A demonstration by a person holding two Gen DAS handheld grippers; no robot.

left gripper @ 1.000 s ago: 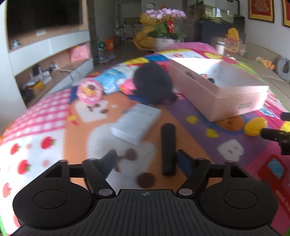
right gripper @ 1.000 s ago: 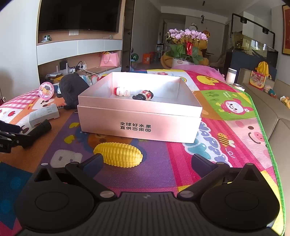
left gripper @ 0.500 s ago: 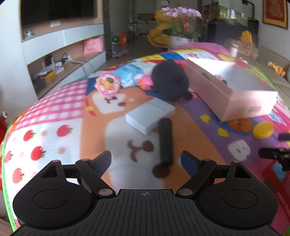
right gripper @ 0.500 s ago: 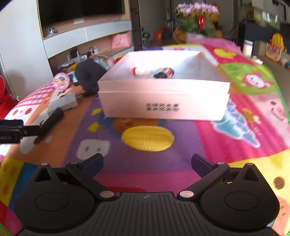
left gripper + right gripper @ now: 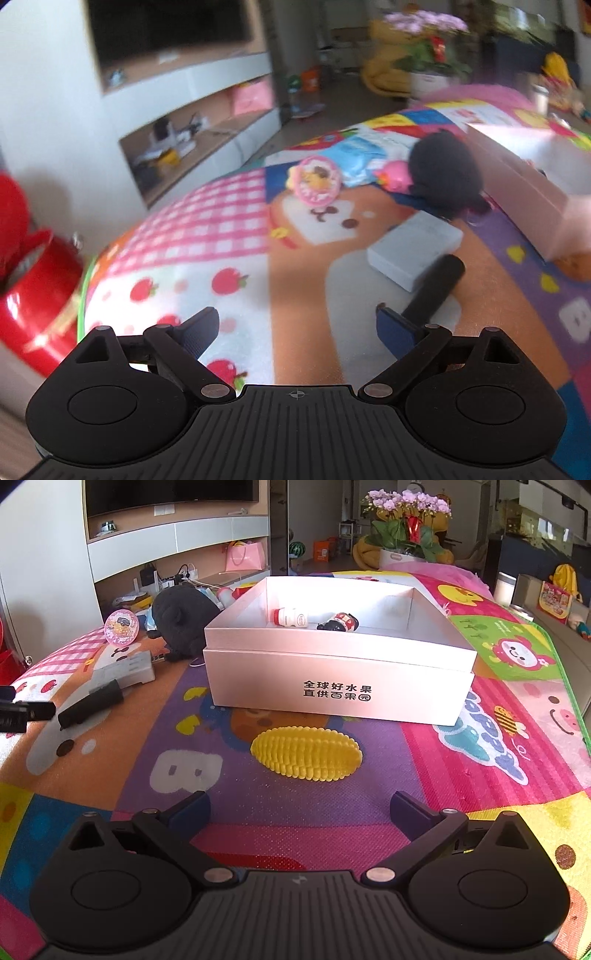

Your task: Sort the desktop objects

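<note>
In the left wrist view my left gripper (image 5: 295, 328) is opening wide, with nothing between its jaws. A black cylinder (image 5: 432, 288) lies on the mat just beyond the right finger (image 5: 393, 326), leaning against a grey box (image 5: 415, 249). My right gripper (image 5: 299, 805) is open and empty above the mat. A yellow toy corn (image 5: 306, 753) lies a short way ahead of it. Behind the corn stands the open pink box (image 5: 340, 679), holding a small white bottle (image 5: 291, 617) and a dark figurine (image 5: 338, 622). The left gripper (image 5: 22, 712) shows at the left edge, near the black cylinder (image 5: 92, 703).
A black plush toy (image 5: 181, 616), a round pink toy (image 5: 121, 626) and a blue packet (image 5: 360, 155) lie at the mat's far left. A red object (image 5: 33, 288) stands past the mat's left edge. A TV shelf wall and a flower pot (image 5: 402, 539) lie beyond.
The left gripper's jaws have widened and its view has swung left; the black cylinder, once straight ahead between the fingers, now lies off to the right. The right gripper has barely moved.
</note>
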